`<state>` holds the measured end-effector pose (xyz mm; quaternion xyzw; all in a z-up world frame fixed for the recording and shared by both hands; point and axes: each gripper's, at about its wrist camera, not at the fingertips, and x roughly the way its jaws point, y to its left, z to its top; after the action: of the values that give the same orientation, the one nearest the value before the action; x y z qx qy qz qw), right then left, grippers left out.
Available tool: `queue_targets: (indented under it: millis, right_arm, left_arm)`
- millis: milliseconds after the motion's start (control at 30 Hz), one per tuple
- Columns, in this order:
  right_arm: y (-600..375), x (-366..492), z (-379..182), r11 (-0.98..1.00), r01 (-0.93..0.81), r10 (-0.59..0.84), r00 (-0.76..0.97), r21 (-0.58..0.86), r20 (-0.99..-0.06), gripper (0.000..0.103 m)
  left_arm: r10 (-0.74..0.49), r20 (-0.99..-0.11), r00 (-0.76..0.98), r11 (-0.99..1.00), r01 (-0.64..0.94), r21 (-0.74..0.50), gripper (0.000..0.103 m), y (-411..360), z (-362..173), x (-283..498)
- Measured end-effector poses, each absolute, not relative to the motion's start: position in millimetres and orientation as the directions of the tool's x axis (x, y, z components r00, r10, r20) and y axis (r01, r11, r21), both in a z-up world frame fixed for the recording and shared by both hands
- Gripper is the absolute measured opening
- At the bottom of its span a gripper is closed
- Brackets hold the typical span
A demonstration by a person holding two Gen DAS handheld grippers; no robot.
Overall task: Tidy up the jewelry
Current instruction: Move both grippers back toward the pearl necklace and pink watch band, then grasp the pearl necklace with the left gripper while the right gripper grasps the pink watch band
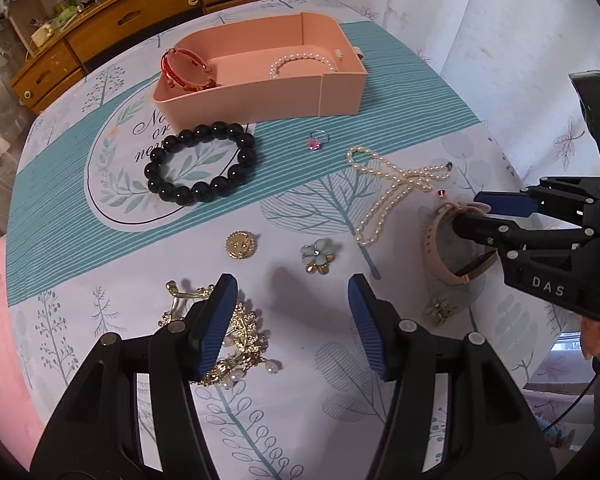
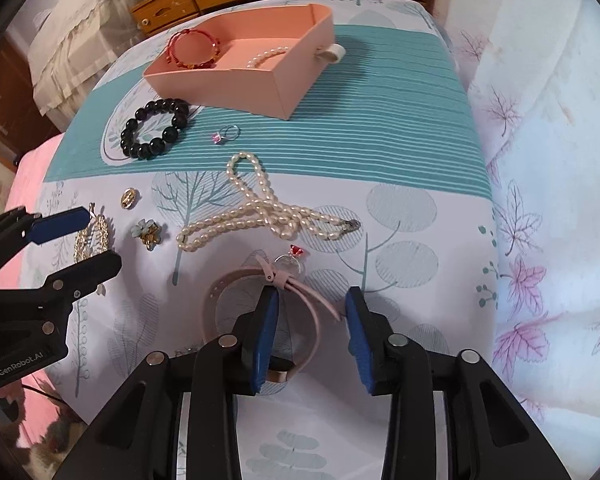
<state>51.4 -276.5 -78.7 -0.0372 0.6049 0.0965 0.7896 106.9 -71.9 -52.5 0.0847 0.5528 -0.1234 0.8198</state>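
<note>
- Pink jewelry box (image 1: 340,96) open near the far edge of the tablecloth (image 1: 292,412), already stocked: red bangles (image 1: 188,70) in its left compartment, small pearl bracelet (image 1: 302,62) in the right one.
- Rest of the jewelry spread loose over the cloth, well apart, probably so each piece can be picked singly.
- Black bead bracelet (image 1: 202,162) just in front of the box; pink-stone ring (image 1: 318,140) beside it.
- Long pearl necklace (image 2: 260,208) looped mid-cloth, clasp trailing toward the right edge.
- Gold round brooch (image 1: 242,245) and blue flower brooch (image 1: 319,256) side by side nearer the front.
- Left gripper (image 1: 292,332) low over the front left of the cloth, jaws at a medium spread, nothing between the pads; left finger (image 1: 218,332) hanging over the gold leaf hairpiece (image 1: 244,340), contact impossible to confirm. Looks lined up for that piece as the next pick.
- Right gripper (image 2: 312,334) steeply down over the pink watch (image 2: 268,312) near the right edge, jaws fairly narrow, straddling the strap: left pad inside the loop, right pad outside, band in the gap with no visible press. Looks like the best hold on a thin strap.
- Red-stone ring (image 2: 290,260) touching the strap's far side, at risk of being dragged along on a lift.
- Small flower earring (image 1: 440,310) just beside the watch, toward the front edge.
- Judgement: sorting barely begun, most pieces still outside the box.
</note>
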Motion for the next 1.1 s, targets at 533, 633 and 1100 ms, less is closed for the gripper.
queue_targets:
  millis: [533, 633, 1100]
  right_arm:
    - [-303, 50, -70, 0.99, -0.12, 0.108, 0.307, 0.074, -0.946, 0.007]
    - [-312, 52, -66, 0.993, -0.087, 0.105, 0.313, 0.081, -0.944, 0.007]
    - [-346, 42, -64, 0.995, 0.004, 0.098, 0.309, 0.105, -0.946, 0.007]
  left_arm:
    - [-0.135, -0.932, 0.336, 0.963, 0.266, -0.044, 0.055, -72, -45, 126]
    - [-0.142, -0.934, 0.328, 0.957, 0.288, -0.044, 0.055, -85, -44, 134]
    - [-0.166, -0.947, 0.275, 0.875, 0.484, -0.013, 0.055, -162, -52, 164]
